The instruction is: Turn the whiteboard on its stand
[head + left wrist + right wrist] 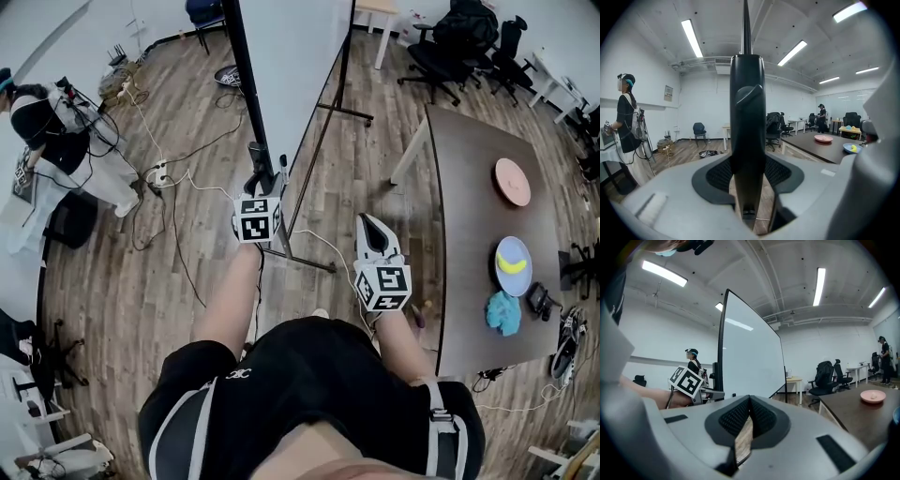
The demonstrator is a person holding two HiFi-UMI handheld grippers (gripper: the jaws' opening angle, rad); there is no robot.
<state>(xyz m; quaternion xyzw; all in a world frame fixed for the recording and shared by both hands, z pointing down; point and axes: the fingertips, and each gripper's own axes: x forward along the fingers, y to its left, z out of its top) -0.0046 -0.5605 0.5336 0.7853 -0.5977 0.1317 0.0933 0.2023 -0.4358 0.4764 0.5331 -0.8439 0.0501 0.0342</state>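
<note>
Head view: whiteboard (295, 66) at 12 o'clock, its frame edge clamped in left gripper (265, 176); right gripper (372, 227) jaws together, empty; table (469, 216) at 3 o'clock; chairs (450, 47) at 1 o'clock; wood floor (141, 281).

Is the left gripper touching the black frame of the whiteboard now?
Touching. In the left gripper view, the whiteboard's black frame stands between the jaws of the left gripper, and both jaws press against its sides.
</note>
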